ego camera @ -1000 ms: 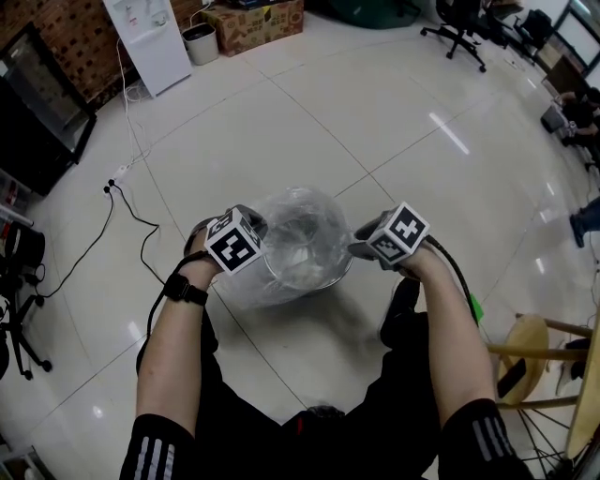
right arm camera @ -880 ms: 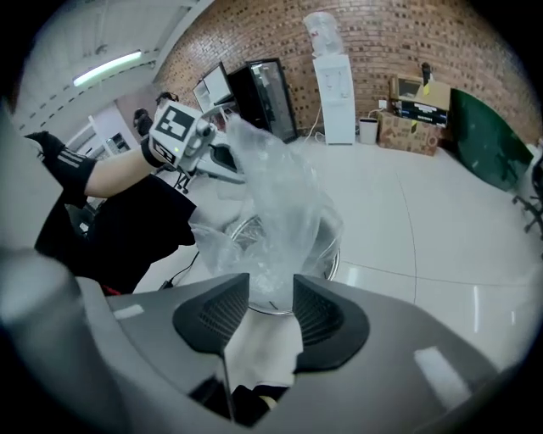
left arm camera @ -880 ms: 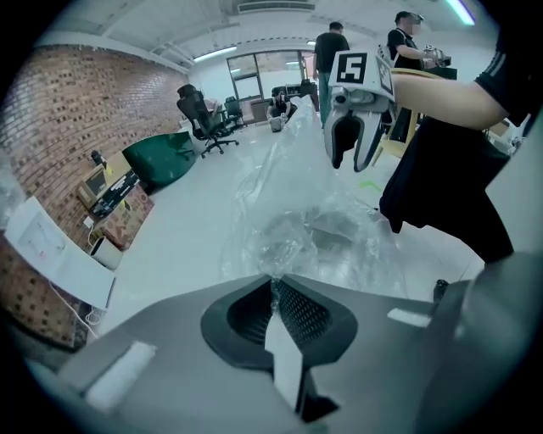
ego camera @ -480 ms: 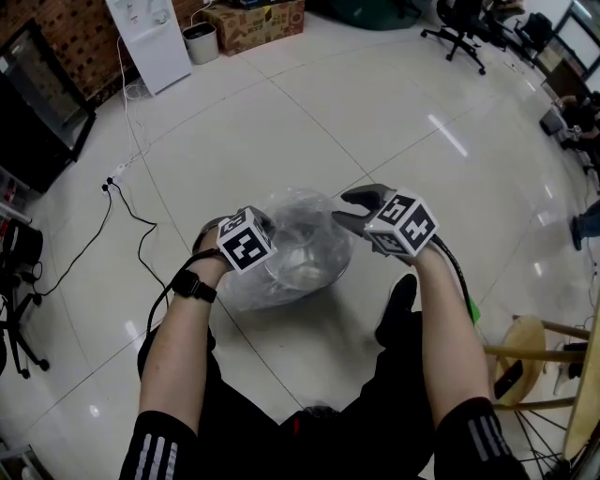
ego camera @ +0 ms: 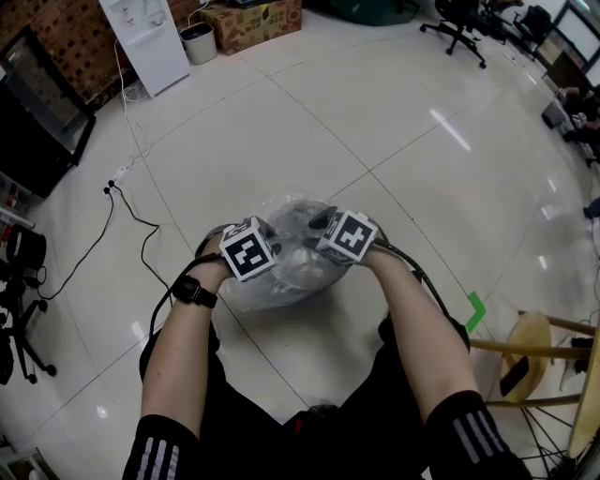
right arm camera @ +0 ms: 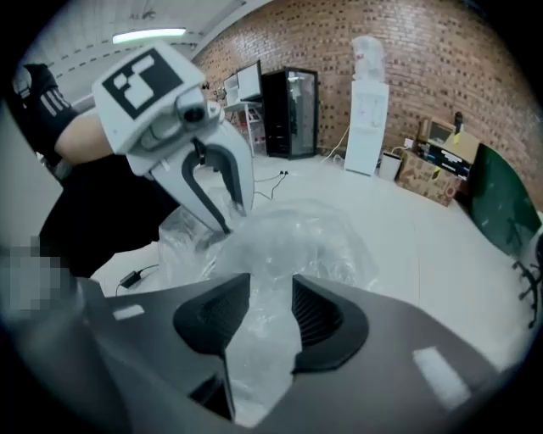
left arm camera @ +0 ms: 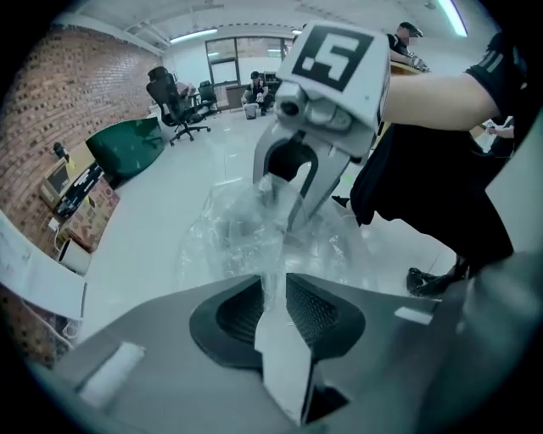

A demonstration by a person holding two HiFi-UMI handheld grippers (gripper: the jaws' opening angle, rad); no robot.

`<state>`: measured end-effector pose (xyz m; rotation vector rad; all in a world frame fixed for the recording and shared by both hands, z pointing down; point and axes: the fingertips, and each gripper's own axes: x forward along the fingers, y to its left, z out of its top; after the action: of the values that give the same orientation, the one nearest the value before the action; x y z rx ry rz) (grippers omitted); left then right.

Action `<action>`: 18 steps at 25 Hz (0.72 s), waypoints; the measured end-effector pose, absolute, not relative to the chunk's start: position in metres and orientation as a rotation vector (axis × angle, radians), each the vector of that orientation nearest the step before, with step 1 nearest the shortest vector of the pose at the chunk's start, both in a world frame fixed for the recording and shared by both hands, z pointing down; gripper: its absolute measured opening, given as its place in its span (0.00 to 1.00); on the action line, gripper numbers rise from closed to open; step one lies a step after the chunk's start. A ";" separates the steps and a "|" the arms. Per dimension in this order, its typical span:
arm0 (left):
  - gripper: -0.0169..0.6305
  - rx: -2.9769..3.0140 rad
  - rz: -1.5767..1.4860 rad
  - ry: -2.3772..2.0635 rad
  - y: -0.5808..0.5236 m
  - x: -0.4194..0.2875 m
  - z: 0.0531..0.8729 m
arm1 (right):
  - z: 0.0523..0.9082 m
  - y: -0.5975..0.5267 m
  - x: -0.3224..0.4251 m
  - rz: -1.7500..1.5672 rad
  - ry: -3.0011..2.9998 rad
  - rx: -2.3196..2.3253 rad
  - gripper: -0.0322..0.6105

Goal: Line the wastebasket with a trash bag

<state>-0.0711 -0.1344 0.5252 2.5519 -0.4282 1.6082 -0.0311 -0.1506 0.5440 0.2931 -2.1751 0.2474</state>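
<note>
A clear trash bag [ego camera: 292, 208] billows over the round wastebasket [ego camera: 296, 275], which shows dimly through the film on the floor in front of me. Both grippers hang close together above it. My left gripper [ego camera: 271, 237] has just been opening its jaws; a thin strand of bag film [left arm camera: 271, 269] still runs between the pads, and they do not squeeze it. My right gripper [ego camera: 315, 224] is shut on a thick bunch of the bag [right arm camera: 265, 335]. Each gripper view shows the other gripper: the right gripper [left arm camera: 285, 200] and the left gripper [right arm camera: 229, 217], their tips in the plastic.
A black cable [ego camera: 133, 214] trails over the white tiles at the left. A wooden stool [ego camera: 531, 349] and a green tape mark [ego camera: 475, 311] lie to my right. At the back stand a white cabinet [ego camera: 150, 37], a small bin [ego camera: 199, 42] and a cardboard box [ego camera: 253, 22].
My right gripper has swung from the basket's right rim across to the left, ending next to the left gripper. The left gripper shifted slightly and sank a little.
</note>
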 end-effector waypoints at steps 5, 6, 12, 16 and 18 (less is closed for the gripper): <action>0.20 2.579 1.542 -0.390 -0.126 -0.078 0.499 | 0.576 -0.143 -0.045 0.125 -2.075 0.228 0.31; 0.20 2.577 1.527 -0.395 -0.126 -0.083 0.493 | 0.582 -0.143 -0.047 0.116 -2.065 0.222 0.31; 0.23 2.517 1.484 -0.448 -0.128 -0.122 0.472 | 0.621 -0.138 -0.062 0.109 -2.000 0.170 0.31; 0.25 2.455 1.561 -0.489 -0.135 -0.139 0.493 | 0.647 -0.140 -0.066 0.123 -1.974 0.168 0.31; 0.26 2.416 1.566 -0.441 -0.131 -0.137 0.513 | 0.660 -0.141 -0.068 0.123 -1.958 0.163 0.31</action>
<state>-0.1371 -0.1309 0.5125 2.4158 -0.4412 1.5659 -0.0683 -0.1406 0.6597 0.1626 -1.9578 0.1228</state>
